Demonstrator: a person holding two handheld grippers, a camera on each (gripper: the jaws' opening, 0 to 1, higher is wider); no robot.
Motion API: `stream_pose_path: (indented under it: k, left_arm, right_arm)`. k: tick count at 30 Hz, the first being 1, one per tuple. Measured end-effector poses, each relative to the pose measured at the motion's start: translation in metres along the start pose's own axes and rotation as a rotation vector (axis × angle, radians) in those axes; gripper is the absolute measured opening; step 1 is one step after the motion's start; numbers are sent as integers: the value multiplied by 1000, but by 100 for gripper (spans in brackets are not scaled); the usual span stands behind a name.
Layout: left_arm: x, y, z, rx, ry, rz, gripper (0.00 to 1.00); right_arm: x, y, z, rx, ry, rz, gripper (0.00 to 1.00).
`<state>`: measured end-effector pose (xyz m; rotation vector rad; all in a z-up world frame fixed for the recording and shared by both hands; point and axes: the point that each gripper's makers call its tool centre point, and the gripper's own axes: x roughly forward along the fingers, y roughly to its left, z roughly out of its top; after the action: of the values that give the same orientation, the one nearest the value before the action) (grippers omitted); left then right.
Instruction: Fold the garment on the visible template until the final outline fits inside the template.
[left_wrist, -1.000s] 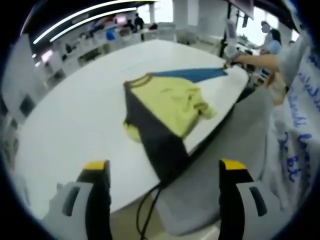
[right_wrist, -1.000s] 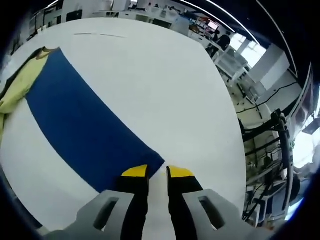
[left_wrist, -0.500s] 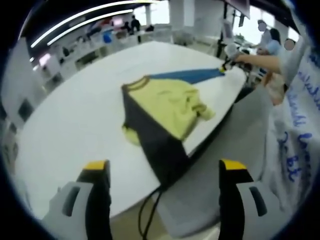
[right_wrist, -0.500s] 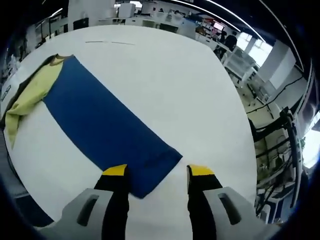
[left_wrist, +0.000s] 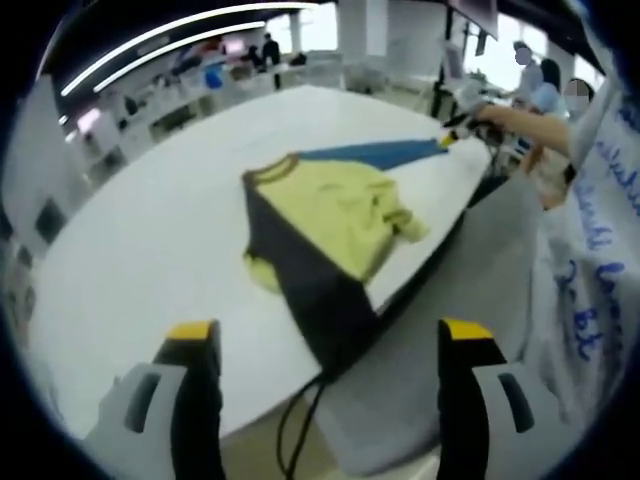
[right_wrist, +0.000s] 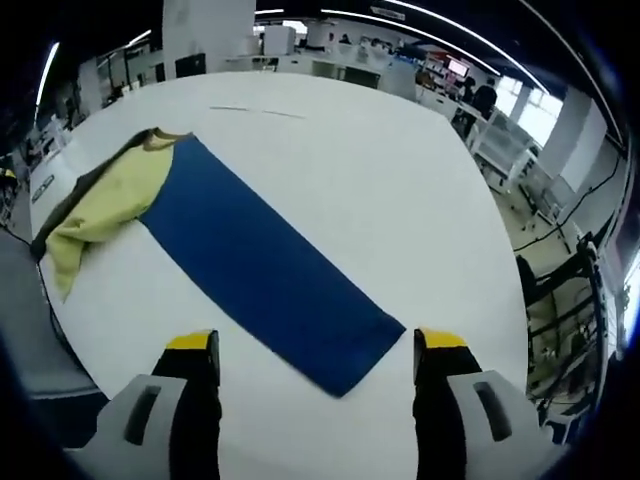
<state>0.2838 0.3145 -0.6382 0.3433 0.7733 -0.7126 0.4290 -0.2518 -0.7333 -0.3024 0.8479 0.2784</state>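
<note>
Both claws released, nothing held. My right claw (right_wrist: 315, 350) hangs over the free end of the blue sleeve (right_wrist: 265, 265), jaws wide apart on either side of the cuff and clear of it. My left claw (left_wrist: 330, 345) sits back from the near edge of the white surface (left_wrist: 140, 230), jaws spread, aimed at the garment (left_wrist: 335, 215).

Garment sits near the surface's edge: yellow body bunched and partly folded over, dark panel (left_wrist: 315, 285) running toward my left claw, blue sleeve laid out straight and flat away from the body. My guess is the sleeve is stretched out like that so it can be folded back over the body in one clean move, and the right claw is placed for gripping the cuff.

Hard to make out:
- Can't see any template outline. Could be the dark panel under the yellow, or something else; can't tell.
- The dark panel's near end runs to the surface's edge; can't tell if it overhangs.
- Yellow section is wrinkled, layer order unclear.
- Dark cable (left_wrist: 295, 420) drops below the near edge; where it goes is cut off.
- A grey cloth (left_wrist: 450, 290) and a person's printed white clothing cover the right of the left gripper view.
</note>
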Motion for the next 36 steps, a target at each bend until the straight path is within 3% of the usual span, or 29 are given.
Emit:
stream_pose_path:
  k: [6,13,28,36]
  left_arm:
    - [0,2,0,0,-7,-1,86]
    - [1,2,-2,2,-11,-10,85]
    - [0,9,-12,-11,-8,5,85]
    - [1,10,-21,-31,9,6,84]
  right_arm:
    - [-21,33,20,-36,-55,75,88]
    - [-48,86,41,-123,-95,189,100]
    - [-104,168,81,-283,-177,310,100]
    - [-125,208,97,-377,-212,338,100]
